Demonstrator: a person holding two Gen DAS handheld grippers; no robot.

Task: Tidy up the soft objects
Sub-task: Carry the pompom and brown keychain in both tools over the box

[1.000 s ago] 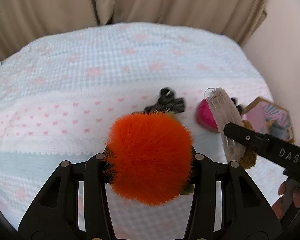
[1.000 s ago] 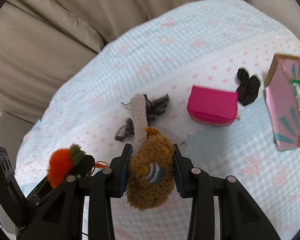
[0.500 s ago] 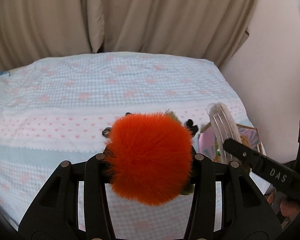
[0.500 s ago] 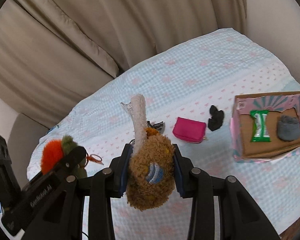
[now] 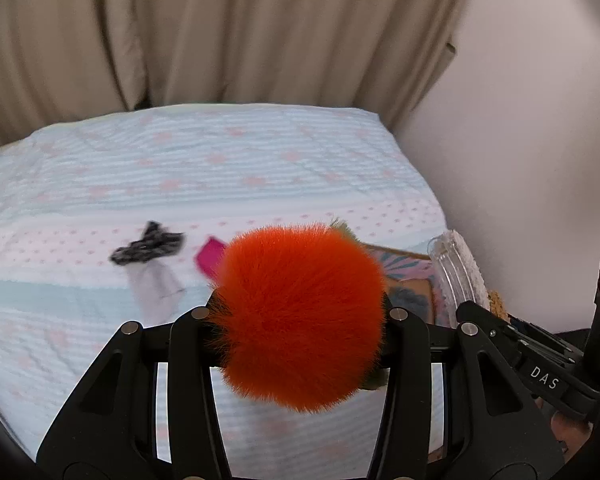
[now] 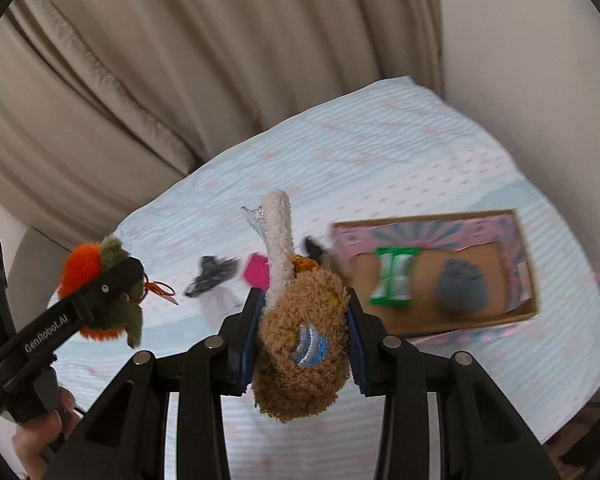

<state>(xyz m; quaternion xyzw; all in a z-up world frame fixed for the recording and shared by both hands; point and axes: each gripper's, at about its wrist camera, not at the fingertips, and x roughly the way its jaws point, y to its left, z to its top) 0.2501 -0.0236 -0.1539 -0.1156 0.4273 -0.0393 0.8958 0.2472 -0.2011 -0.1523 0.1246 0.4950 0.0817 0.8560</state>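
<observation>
My left gripper [image 5: 300, 312] is shut on an orange fluffy pom-pom toy [image 5: 300, 316] with green leaves, held high above the bed; it also shows in the right wrist view [image 6: 88, 280]. My right gripper [image 6: 300, 312] is shut on a brown plush hair clip [image 6: 300, 340] with a cream fuzzy arm, also in the air; its clear tip shows in the left wrist view [image 5: 456, 264]. An open pink cardboard box [image 6: 516, 240] lies on the bed to the right, holding a green packet [image 6: 394, 280] and a grey soft object [image 6: 462, 286].
On the light blue patterned bedspread [image 5: 220, 168] lie a black-and-white bow [image 5: 148, 242], a pink pouch [image 5: 209, 259] and a small black item [image 6: 314, 246]. Beige curtains [image 5: 220, 32] hang behind the bed; a white wall [image 5: 520, 140] stands at the right.
Both grippers have risen well above the bed with their toys and swung toward the box, which is now nearer in the right wrist view.
</observation>
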